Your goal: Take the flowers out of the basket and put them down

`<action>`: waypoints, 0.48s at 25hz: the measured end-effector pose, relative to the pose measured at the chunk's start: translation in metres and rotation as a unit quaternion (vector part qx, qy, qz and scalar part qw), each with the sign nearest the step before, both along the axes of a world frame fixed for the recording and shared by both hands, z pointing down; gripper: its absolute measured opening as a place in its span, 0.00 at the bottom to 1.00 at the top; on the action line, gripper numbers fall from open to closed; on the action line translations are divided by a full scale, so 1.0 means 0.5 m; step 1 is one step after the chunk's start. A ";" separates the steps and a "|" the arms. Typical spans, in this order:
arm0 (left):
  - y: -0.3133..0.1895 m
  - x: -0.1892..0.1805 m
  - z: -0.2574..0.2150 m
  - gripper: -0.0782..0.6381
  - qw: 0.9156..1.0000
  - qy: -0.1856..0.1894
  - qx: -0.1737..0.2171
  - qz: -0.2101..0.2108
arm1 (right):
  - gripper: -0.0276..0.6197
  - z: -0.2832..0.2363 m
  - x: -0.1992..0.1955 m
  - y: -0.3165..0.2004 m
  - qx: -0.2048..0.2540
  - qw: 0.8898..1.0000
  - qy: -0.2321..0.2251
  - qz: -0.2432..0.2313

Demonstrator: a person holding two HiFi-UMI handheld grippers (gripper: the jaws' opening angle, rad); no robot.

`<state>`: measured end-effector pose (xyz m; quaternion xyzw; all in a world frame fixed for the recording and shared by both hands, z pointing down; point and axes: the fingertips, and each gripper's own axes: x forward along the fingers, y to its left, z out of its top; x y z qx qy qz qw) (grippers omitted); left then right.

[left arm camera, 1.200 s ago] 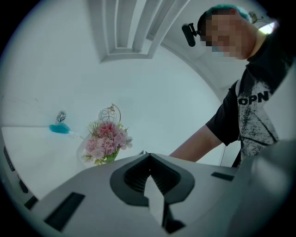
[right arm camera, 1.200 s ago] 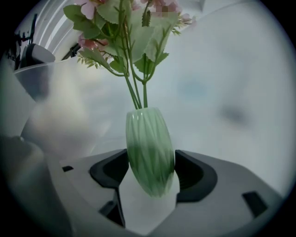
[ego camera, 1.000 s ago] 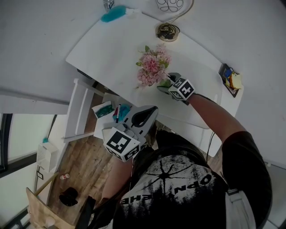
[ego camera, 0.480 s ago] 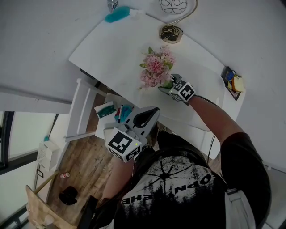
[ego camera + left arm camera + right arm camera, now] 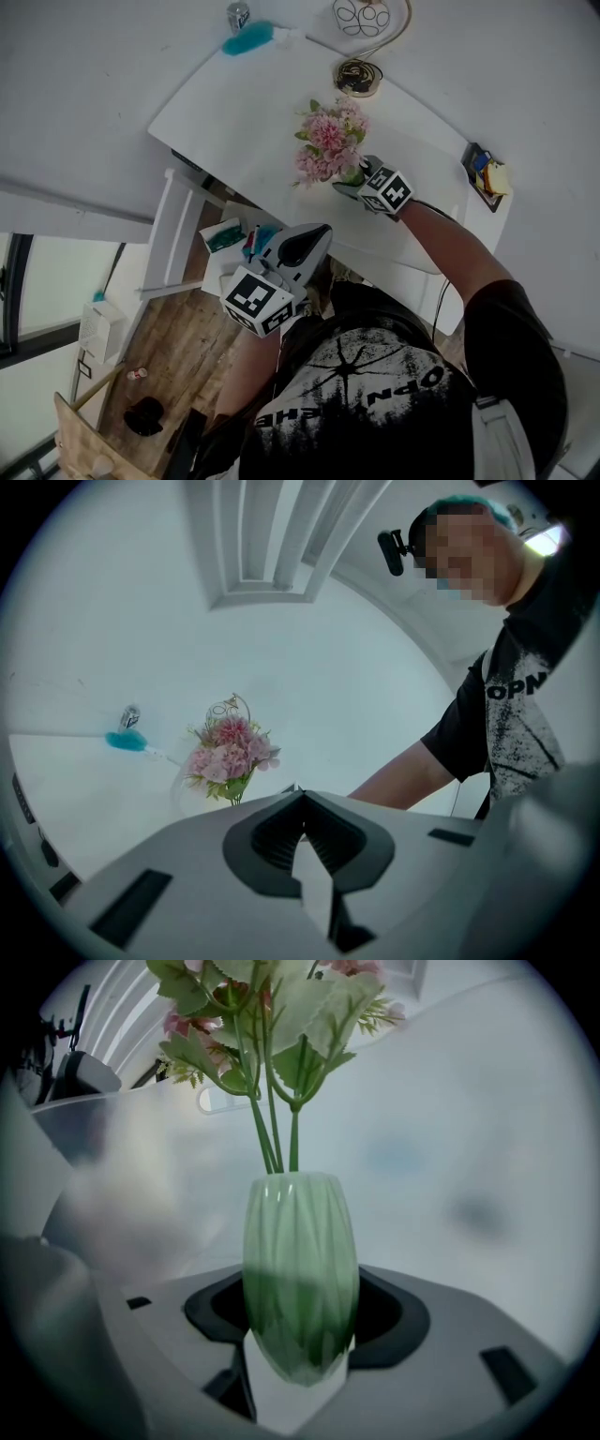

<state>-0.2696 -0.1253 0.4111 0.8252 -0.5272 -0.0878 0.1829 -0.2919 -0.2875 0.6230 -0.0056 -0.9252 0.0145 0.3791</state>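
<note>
A bunch of pink flowers (image 5: 328,141) stands in a ribbed green vase (image 5: 300,1260) on the white table (image 5: 244,103). My right gripper (image 5: 351,182) reaches in from the near side, and the vase sits between its jaws, which are closing in on its lower sides. In the right gripper view the stems and leaves (image 5: 272,1016) rise straight above the vase. My left gripper (image 5: 317,234) hangs below the table's near edge, away from the flowers, with its jaws shut on nothing. From there the flowers (image 5: 230,752) show far off.
A gold wire stand (image 5: 359,77) lies just beyond the flowers, below a white wire-patterned thing (image 5: 361,14). A teal brush (image 5: 248,39) lies at the far left corner. A small tray of coloured items (image 5: 487,169) sits at the right edge. A white rack with teal items (image 5: 230,234) stands under the left side.
The flowers and my right gripper have hardly shifted on the table. The whole head view has slid slightly. My left gripper stays low and shut.
</note>
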 end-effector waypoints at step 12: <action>0.014 0.007 -0.026 0.13 1.000 -0.006 0.020 0.017 | 0.47 -0.109 -0.005 0.020 -0.003 0.998 -0.054 0.025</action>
